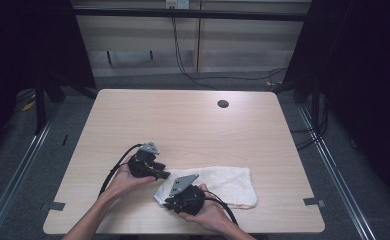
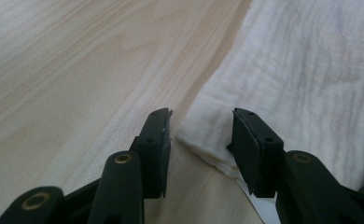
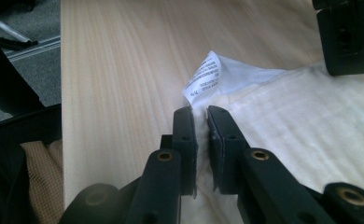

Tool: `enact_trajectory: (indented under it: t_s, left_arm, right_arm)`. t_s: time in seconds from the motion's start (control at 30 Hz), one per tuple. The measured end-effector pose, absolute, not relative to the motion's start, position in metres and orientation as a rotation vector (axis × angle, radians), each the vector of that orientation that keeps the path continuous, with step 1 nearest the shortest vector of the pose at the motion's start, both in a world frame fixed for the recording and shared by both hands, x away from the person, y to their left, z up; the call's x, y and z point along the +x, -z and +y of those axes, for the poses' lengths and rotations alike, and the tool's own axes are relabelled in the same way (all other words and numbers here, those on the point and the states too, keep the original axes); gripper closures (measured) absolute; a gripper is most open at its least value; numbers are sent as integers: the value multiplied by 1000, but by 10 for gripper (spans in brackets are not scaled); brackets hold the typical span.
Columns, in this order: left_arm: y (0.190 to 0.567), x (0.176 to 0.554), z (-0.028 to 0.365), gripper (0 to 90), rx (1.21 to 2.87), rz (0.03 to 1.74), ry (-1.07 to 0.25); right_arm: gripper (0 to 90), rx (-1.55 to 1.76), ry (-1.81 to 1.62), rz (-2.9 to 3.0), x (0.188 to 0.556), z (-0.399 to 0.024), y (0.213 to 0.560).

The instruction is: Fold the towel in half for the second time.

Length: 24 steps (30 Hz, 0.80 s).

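A white towel [image 1: 228,182] lies folded near the front of the wooden table [image 1: 183,120]. My left gripper [image 1: 164,175] hovers at the towel's left end. In the left gripper view its jaws [image 2: 201,116] stand open, with a corner of the towel [image 2: 311,70] lying between them and the pads apart from the cloth. My right gripper [image 1: 167,201] is at the towel's front left corner. In the right gripper view it [image 3: 201,112] is shut on the towel's edge [image 3: 301,126], right beside a white care label [image 3: 206,74].
A round cable hole [image 1: 223,104] sits at the back of the table. Black cables [image 1: 183,65] run across the floor behind it. The table's front edge is close under both hands. A jaw of the left gripper [image 3: 350,37] shows at the top right of the right gripper view.
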State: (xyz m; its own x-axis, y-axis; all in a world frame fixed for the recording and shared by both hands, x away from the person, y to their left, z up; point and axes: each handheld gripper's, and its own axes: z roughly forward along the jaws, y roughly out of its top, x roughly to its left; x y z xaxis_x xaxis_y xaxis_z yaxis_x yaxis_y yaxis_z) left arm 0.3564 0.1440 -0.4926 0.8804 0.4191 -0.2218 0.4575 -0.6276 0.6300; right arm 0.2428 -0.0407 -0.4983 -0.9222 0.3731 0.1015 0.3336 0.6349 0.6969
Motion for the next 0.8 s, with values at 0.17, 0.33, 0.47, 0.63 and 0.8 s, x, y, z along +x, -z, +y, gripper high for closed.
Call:
enact_trajectory:
  t_s: [0.17, 0.33, 0.47, 0.63, 0.8]
  left_arm:
    - [491, 353, 139, 607, 2359, 592, 67]
    - [492, 352, 139, 745, 2365, 560, 78]
    - [494, 353, 142, 838, 2349, 567, 95]
    - [496, 356, 144, 850, 2307, 591, 143]
    - [495, 356, 145, 852, 2282, 616, 153]
  right_arm:
    - [820, 614, -1179, 2794, 244, -41, 498]
    - [823, 611, -1179, 2799, 245, -41, 498]
    - [825, 614, -1175, 2796, 244, -41, 498]
    - [834, 653, -1197, 2804, 246, -42, 498]
    - [837, 659, -1193, 2819, 247, -41, 497]
